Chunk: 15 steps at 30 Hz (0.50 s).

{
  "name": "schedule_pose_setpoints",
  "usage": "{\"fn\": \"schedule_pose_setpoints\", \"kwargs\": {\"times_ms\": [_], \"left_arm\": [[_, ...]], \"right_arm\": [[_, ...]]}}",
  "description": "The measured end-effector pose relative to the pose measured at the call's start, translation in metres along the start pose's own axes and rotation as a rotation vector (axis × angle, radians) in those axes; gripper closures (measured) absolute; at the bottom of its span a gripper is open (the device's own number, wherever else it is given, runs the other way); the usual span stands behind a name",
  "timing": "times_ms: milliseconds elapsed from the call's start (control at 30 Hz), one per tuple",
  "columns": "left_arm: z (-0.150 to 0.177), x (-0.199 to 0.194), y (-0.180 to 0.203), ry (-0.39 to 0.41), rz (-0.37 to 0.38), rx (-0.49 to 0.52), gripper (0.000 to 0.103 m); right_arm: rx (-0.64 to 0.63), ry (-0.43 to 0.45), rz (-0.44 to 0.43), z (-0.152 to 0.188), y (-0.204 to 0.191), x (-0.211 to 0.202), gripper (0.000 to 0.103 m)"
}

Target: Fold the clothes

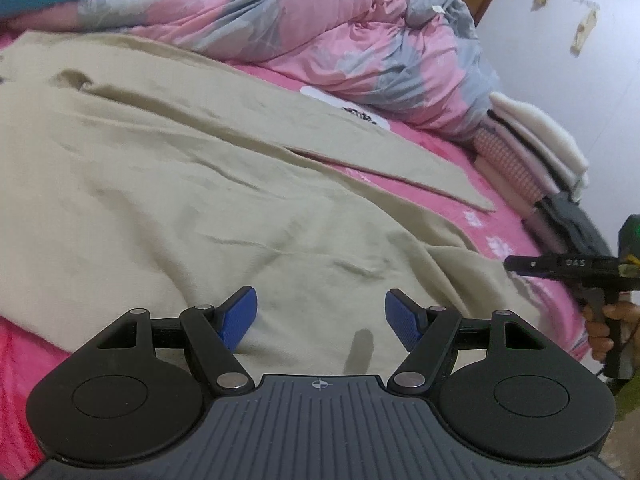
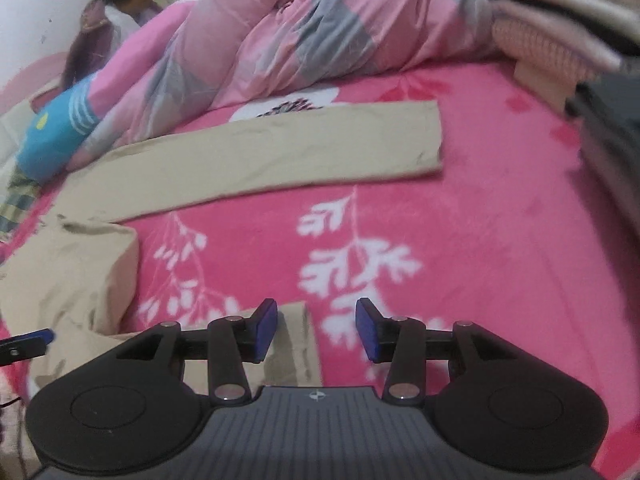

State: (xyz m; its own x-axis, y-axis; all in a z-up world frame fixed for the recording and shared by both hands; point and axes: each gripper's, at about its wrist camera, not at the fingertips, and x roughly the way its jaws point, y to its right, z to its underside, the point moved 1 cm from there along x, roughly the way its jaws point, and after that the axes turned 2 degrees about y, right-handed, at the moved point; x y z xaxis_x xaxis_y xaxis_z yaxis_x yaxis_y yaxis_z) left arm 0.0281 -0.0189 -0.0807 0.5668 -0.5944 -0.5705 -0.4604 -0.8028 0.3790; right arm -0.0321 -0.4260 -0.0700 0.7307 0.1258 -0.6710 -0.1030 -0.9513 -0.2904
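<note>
Left wrist view first: the left tool (image 1: 320, 318) sits low over the beige trousers (image 1: 168, 168), blue pads spread apart with nothing between them, so it's released. The trousers are spread across the pink bedsheet (image 1: 516, 216), waist end wide and wrinkly, one leg (image 1: 400, 164) running off toward the stack of folded clothes (image 1: 536, 152) at the bed's far side. The right tool (image 1: 560, 264) pokes in from the edge of frame. A bunched-up quilt (image 1: 320, 20) lies behind it all.

Right wrist view: the right tool (image 2: 316, 330) is also released, pads apart, hovering right at the hem of the near trouser leg (image 2: 296, 340), which lies just under and beside its left pad. The other leg (image 2: 280, 152) lies flat and straight farther up the bed. A person (image 2: 124, 4) sits in the far corner.

Looks like the step is grabbing the near leg to lay it over the far one. To do it well, the right tool should probably pinch both layers of that hem squarely, while the left takes the waist, so the fabric lifts evenly and doesn't twist. Smoothing those wrinkles first would help too.
</note>
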Motion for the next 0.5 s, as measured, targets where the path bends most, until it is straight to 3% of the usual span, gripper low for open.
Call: {"fn": "schedule_pose_setpoints", "kwargs": {"times_ms": [67, 133, 233, 300, 400, 500], "left_arm": [[0.001, 0.002, 0.003, 0.001, -0.018, 0.014, 0.032], [0.002, 0.004, 0.004, 0.004, -0.036, 0.027, 0.032], [0.003, 0.007, 0.008, 0.008, -0.061, 0.058, 0.032], [0.004, 0.008, 0.012, 0.005, -0.076, 0.087, 0.032], [0.003, 0.009, 0.016, -0.012, -0.09, 0.125, 0.032], [0.002, 0.01, 0.016, -0.023, -0.092, 0.135, 0.032]], "right_arm": [[-0.061, 0.004, -0.014, 0.004, -0.011, 0.002, 0.057], [-0.145, 0.001, -0.02, 0.01, -0.025, 0.004, 0.073], [-0.252, 0.025, 0.001, 0.014, -0.042, 0.004, 0.087], [-0.271, 0.088, 0.032, 0.007, -0.044, -0.007, 0.097], [-0.258, 0.219, 0.135, -0.012, -0.032, -0.033, 0.097], [-0.229, 0.276, 0.182, -0.024, -0.015, -0.045, 0.097]]}}
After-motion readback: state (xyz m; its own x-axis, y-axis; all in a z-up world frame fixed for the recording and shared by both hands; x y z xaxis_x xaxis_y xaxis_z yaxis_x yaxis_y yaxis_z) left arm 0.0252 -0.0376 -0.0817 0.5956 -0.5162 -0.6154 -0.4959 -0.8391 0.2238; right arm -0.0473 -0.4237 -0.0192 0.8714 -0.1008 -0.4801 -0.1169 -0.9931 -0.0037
